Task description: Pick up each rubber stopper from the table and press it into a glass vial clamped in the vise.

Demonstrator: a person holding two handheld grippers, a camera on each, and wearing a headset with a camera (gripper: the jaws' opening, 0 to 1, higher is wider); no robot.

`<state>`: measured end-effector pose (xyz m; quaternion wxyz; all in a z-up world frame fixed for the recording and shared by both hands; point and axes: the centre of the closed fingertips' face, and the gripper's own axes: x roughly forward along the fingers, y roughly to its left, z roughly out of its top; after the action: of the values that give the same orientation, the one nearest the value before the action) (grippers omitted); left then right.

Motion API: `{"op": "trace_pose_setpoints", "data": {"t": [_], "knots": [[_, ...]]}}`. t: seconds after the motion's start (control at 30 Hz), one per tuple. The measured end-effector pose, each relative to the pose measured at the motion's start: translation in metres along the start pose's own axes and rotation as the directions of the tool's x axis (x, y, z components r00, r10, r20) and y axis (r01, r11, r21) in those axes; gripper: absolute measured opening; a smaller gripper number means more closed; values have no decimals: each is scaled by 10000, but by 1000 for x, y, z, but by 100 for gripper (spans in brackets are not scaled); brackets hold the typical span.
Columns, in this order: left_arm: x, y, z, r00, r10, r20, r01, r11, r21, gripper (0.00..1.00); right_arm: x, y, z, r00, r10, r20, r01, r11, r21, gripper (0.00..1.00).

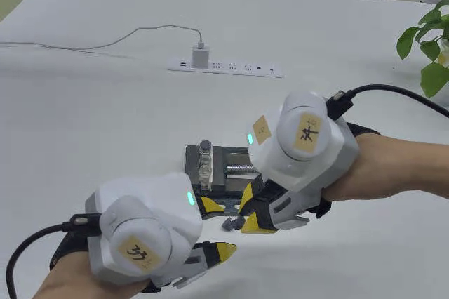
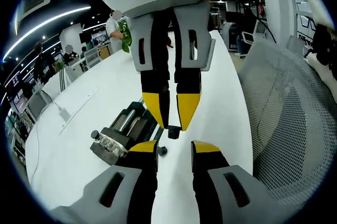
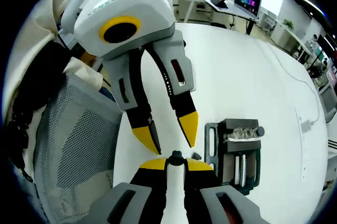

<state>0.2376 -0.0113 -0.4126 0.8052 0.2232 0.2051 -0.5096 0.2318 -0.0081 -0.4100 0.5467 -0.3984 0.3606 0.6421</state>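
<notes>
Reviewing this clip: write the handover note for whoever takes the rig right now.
Right tool: shut on a stopper, near the vise.
Left tool: open, empty, facing it.
Second stopper lies loose on the table.
Vials stand clamped in a row; the end one looks already plugged.
To do: press in the held stopper, then the loose one.

In the head view the right gripper (image 1: 240, 217) covers the right part of the vise (image 1: 223, 181), so that end is hidden. In the right gripper view the rubber stopper (image 3: 175, 155) is pinched between this gripper's jaws and only its top shows. The vials (image 3: 242, 132) are clear glass, too small to count. The plant (image 1: 428, 46) is cut by the head view's right edge.
</notes>
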Motion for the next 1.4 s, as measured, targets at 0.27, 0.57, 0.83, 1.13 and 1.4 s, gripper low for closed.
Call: {"op": "trace_pose_setpoints", "data": {"t": [0.27,0.57,0.83,1.13,1.4], "knots": [[1,-3,3,9998,-214,-10,215,9993,316,15,1,7,2,9997,178,-152,-181,9996,-236,6],[1,-9,3,9989,-466,-60,468,9972,586,7,2,10,5,9992,348,-180,-354,9987,-372,6],[0,-11,1,9984,-542,-146,551,9959,720,5,3,14,7,9987,393,-317,-413,9972,-618,6],[-3,-10,2,9986,-480,209,481,9988,-32,4,1,14,9,9991,409,-123,-417,9969,-664,7],[-5,-8,5,9972,-335,670,392,9956,-849,4,-2,14,10,9996,284,39,-279,9948,-975,10]]}}
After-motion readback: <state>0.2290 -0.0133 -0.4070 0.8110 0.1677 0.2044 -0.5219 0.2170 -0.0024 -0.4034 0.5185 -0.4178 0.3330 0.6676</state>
